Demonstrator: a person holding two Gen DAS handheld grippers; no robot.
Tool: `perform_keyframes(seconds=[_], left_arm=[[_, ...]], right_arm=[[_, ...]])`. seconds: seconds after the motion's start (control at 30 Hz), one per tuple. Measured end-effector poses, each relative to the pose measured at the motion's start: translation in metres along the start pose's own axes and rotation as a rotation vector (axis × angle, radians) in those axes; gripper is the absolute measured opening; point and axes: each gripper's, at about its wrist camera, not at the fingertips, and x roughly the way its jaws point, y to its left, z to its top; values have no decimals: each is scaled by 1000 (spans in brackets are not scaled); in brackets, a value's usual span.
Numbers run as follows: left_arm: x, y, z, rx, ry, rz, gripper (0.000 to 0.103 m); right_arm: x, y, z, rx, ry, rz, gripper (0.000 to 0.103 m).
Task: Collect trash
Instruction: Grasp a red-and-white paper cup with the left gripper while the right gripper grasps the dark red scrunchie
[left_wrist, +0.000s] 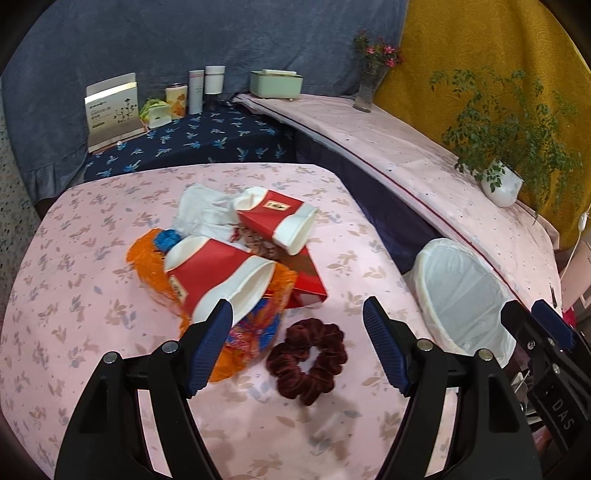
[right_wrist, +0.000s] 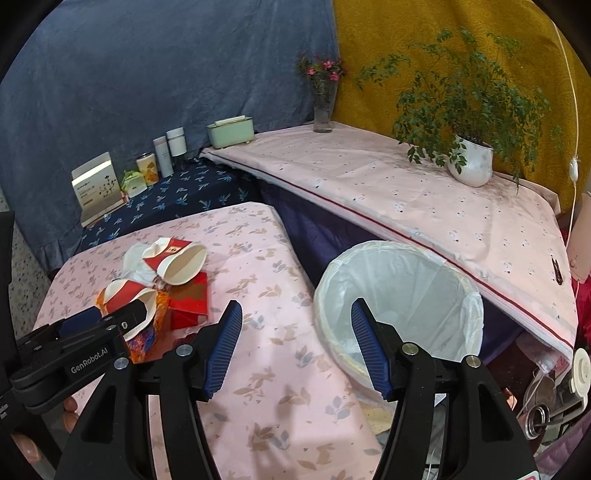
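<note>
"GenRobot.AI" on left hand-held gripper (right_wrist: 110, 314)

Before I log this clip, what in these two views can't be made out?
- Bottom of the white-lined round trash bin: right wrist view, hidden by the right hand-held gripper.
- Orange mesh bag: left wrist view, largely under the red-and-white crushed paper cups.
- Dark red velvet scrunchie: right wrist view, almost wholly hidden behind the left hand-held gripper.
- Print on the white folded card: too small.

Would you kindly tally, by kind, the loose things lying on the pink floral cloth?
Cups: 2
Red envelope: 1
Tissue: 1
Orange mesh: 1
Scrunchie: 1
Total: 6
</note>
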Motion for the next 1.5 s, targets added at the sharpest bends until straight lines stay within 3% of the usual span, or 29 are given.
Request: perform_keyframes(seconds=[0.47, 0.63, 1.1, 1.33, 1.4, 1.5], left_arm=[[11, 49, -15, -32, 21, 114, 84], [23, 61, -18, -28, 34, 151, 85], [56, 77, -12, -20, 69, 193, 85], [66, 81, -8, -29, 81, 175, 84], [67, 81, -7, -25, 82, 167, 83], [68, 80, -7, -18, 88, 148, 70]], right_arm=[[29, 48, -28, -55, 103, 62, 60], [47, 63, -38, -71, 141, 74, 60], [100, 82, -55, -68, 239, 80, 60], [115, 87, -62, -68, 268, 85, 60], [118, 88, -63, -67, 276, 89, 60], [122, 89, -65, -60, 290, 96, 55]])
